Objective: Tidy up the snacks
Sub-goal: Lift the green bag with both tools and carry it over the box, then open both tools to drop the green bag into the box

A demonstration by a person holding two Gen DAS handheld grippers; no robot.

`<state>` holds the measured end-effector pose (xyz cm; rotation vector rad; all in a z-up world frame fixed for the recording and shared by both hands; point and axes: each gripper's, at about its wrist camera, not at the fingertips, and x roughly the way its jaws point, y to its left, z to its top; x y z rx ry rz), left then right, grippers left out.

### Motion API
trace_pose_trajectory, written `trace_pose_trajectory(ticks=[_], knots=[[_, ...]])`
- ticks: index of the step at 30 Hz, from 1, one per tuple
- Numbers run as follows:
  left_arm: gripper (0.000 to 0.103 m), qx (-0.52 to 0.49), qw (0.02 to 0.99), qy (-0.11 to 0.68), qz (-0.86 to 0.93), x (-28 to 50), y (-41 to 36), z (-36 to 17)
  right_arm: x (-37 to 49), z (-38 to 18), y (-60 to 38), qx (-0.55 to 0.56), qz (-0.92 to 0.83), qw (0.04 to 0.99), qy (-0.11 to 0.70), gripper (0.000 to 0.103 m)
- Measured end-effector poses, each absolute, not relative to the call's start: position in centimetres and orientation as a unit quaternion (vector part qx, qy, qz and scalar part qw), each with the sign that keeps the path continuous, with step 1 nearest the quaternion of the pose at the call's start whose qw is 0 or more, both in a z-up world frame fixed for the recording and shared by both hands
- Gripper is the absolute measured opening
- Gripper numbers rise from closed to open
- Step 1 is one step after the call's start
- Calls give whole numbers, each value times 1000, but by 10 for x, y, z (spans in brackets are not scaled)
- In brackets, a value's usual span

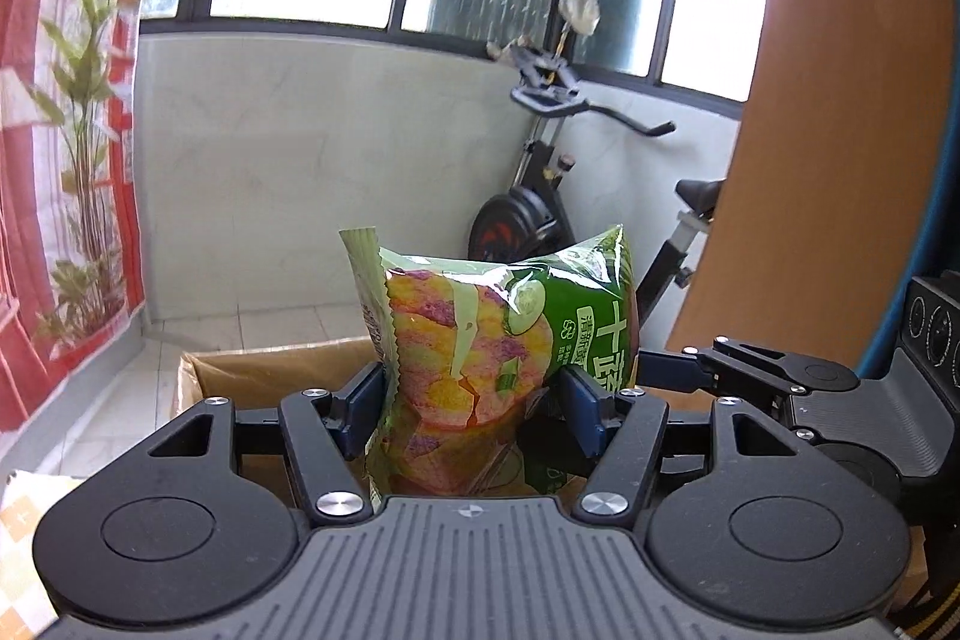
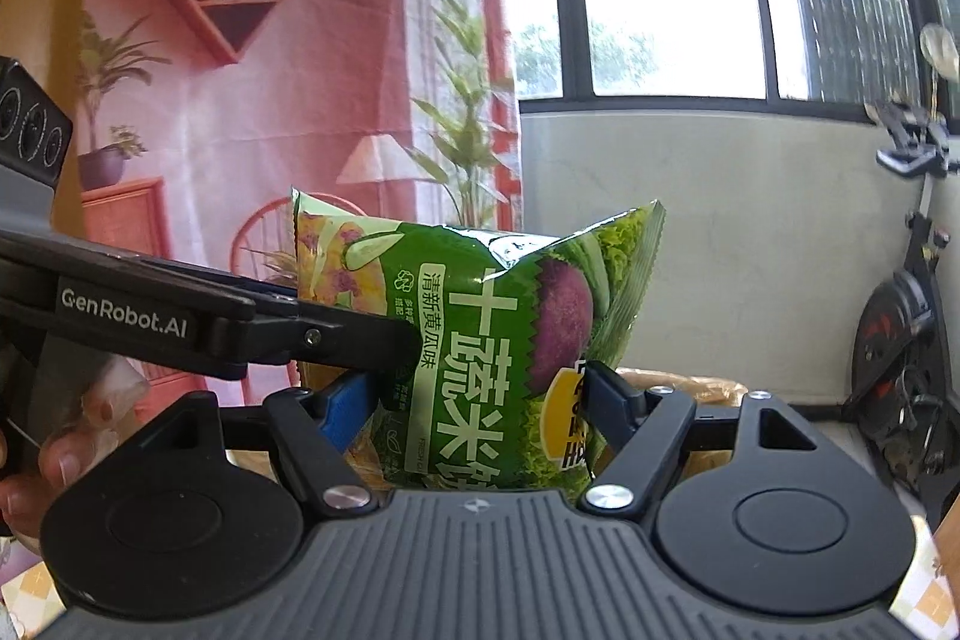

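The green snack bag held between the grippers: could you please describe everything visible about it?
The green snack bag is a puffed, glossy plastic pillow pack with crimped, serrated ends, printed with white Chinese characters, cucumber slices, a purple vegetable and yellow-pink crisps. It looks sealed and full. It is held up off any surface, above a cardboard box, pinched by the left gripper and the right gripper.

Glossy green plastic-film snack bag point(image 1: 480, 340), crinkled and reflective; matt black plastic left gripper point(image 1: 474, 403) with ribbed grey housing; plain brown cardboard box point(image 1: 264, 370).
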<state>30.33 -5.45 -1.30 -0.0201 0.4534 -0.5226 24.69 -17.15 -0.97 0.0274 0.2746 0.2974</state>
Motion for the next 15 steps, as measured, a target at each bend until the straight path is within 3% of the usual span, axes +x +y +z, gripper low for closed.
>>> trace_pose_trajectory(ticks=[15], knots=[[78,-59,919,328,-209,355,-48,-59,314,-52,-199,92,111,953,266,78]])
